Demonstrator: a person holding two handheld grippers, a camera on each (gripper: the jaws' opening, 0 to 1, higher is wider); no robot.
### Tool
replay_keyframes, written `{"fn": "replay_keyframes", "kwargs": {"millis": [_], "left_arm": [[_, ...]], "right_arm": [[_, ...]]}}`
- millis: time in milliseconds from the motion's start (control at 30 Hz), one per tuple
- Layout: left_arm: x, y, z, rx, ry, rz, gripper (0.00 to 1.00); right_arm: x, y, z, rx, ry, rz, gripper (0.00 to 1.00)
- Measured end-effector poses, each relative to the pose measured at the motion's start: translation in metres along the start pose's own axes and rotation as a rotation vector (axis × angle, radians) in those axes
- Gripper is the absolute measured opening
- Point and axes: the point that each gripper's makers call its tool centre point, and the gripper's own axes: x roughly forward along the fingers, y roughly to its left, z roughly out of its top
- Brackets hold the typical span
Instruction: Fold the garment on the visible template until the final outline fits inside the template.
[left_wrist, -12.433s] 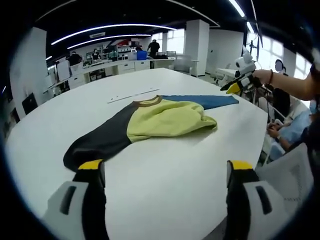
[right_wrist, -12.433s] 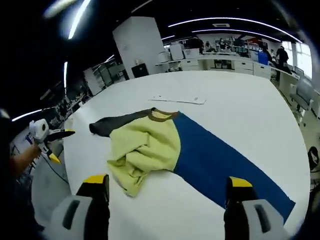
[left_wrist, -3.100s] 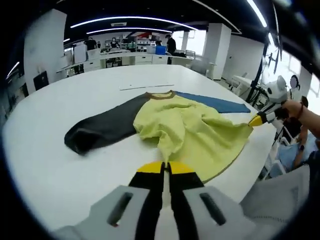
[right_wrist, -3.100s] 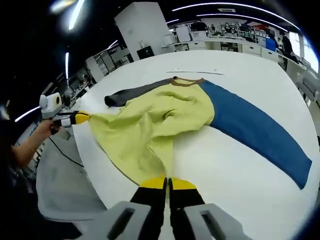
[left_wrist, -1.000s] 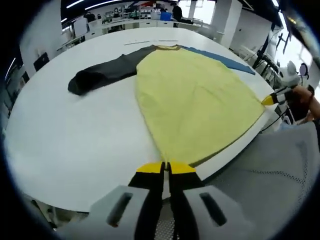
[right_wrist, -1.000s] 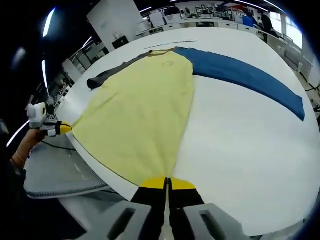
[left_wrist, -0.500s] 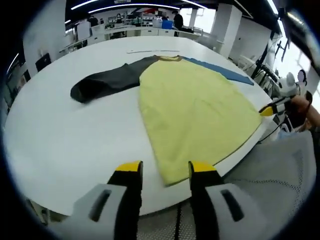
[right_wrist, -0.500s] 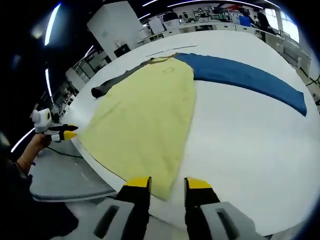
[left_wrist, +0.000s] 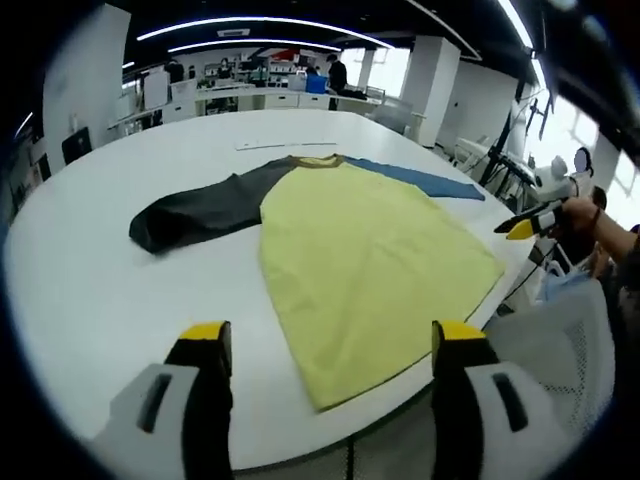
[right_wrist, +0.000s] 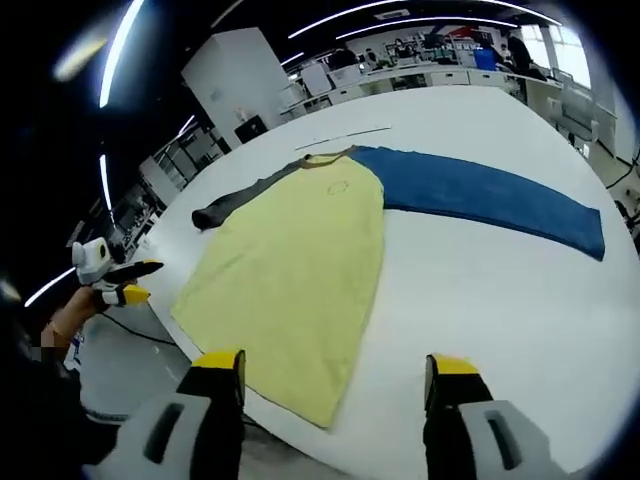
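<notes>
A long-sleeved shirt lies spread flat on the round white table (left_wrist: 90, 300), collar at the far end. Its yellow body (left_wrist: 360, 250) (right_wrist: 295, 260) reaches the near table edge. A dark grey sleeve (left_wrist: 195, 212) (right_wrist: 240, 203) runs out to one side and a blue sleeve (left_wrist: 415, 178) (right_wrist: 490, 200) to the other. My left gripper (left_wrist: 330, 345) is open just short of the hem, holding nothing. My right gripper (right_wrist: 335, 365) is open too, at the hem's other corner. Each also appears in the other's view, the right gripper (left_wrist: 520, 228) and the left gripper (right_wrist: 120, 280). A thin pale strip (left_wrist: 285, 145) (right_wrist: 345, 135) lies beyond the collar.
A grey mesh chair (left_wrist: 555, 350) (right_wrist: 110, 375) sits below the near table edge between the two hands. Desks, pillars and people stand far behind the table. Bare white tabletop surrounds the shirt on all sides.
Both grippers were shut on the yellow hem, pulling the body flat. They have now opened, let go of it and drawn back slightly. The shirt stays spread.
</notes>
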Motion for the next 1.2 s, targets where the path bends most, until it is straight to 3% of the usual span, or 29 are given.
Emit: {"fn": "replay_keyframes", "kwargs": {"millis": [133, 400, 600, 667, 767, 1033, 1200], "left_arm": [[0.0, -0.001, 0.008, 0.023, -0.024, -0.004, 0.87], [0.001, -0.002, 0.018, 0.038, -0.059, -0.01, 0.99], [0.003, -0.002, 0.027, 0.044, -0.076, -0.012, 0.99], [0.004, -0.004, 0.029, 0.048, -0.077, -0.015, 0.99], [0.005, -0.004, 0.032, 0.049, -0.087, -0.022, 0.99], [0.008, -0.002, 0.038, 0.056, -0.095, -0.008, 0.99], [0.009, 0.0, 0.041, 0.063, -0.099, 0.002, 0.99]], "right_arm": [[-0.006, -0.014, 0.018, 0.011, -0.04, -0.017, 0.78], [-0.021, -0.061, 0.057, 0.056, -0.155, -0.12, 0.88], [-0.031, -0.095, 0.078, 0.08, -0.198, -0.176, 0.92], [-0.034, -0.107, 0.09, 0.072, -0.245, -0.199, 0.94], [-0.035, -0.122, 0.096, 0.073, -0.247, -0.224, 0.99], [-0.04, -0.162, 0.108, 0.089, -0.27, -0.314, 0.98], [-0.042, -0.188, 0.108, 0.121, -0.258, -0.369, 0.85]]}}
